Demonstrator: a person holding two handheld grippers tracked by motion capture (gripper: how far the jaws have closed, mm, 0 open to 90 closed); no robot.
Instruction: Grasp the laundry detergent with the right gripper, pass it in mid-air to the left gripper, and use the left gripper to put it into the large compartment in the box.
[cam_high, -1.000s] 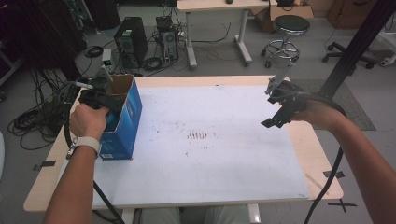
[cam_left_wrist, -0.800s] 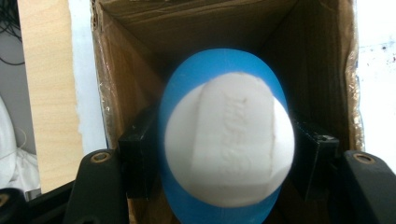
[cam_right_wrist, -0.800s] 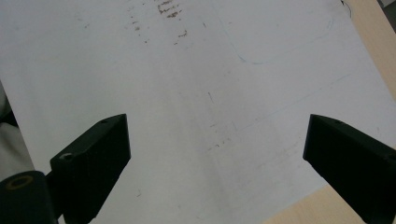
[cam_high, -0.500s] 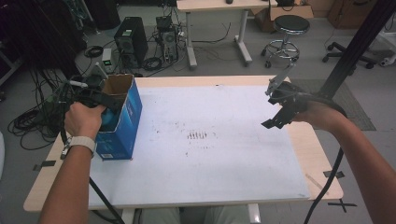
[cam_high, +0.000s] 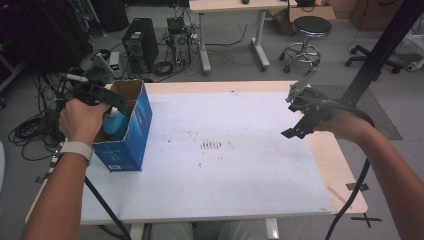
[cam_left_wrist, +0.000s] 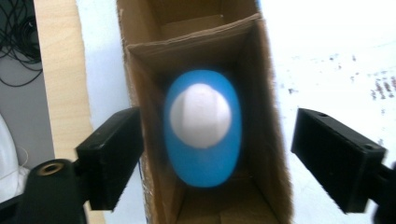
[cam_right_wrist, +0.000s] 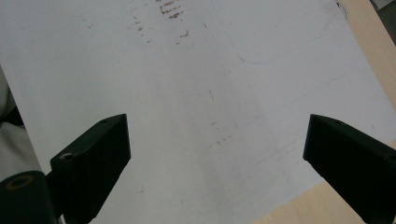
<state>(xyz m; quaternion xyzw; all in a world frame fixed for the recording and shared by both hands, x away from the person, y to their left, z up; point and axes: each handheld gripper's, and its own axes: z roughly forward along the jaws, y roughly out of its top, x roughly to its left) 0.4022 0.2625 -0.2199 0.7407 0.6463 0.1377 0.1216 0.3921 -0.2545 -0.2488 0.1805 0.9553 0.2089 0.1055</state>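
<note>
1. While it stands upright inside the box (cam_left_wrist: 205, 42), the blue bottle (cam_left_wrist: 203, 154) shows its white cap (cam_left_wrist: 200, 115) straight up toward the left gripper (cam_left_wrist: 215, 158), blurred in the left gripper view.
2. Brown cardboard walls close around the bottle on all sides; a cardboard divider crosses the box just beyond it.
3. Directly above the bottle hangs the left gripper, its jaws having just been opening, now spread wide. One jaw stands outside the box wall on one side, the other outside the opposite wall. The bottle lies below and between them, and neither pad touches it.
4. From the high view, the box (cam_high: 131, 132) is blue on the outside and sits at the left edge of the white surface (cam_high: 215, 190), with the bottle (cam_high: 114, 121) in it and the left gripper (cam_high: 102, 95) over its open top.
5. Well apart, at the right side of the surface, the right gripper (cam_high: 300, 112) hovers with jaws wide and nothing between them; beneath it lies bare white sheet (cam_right_wrist: 196, 107) with faint brown marks (cam_right_wrist: 170, 11).
</note>
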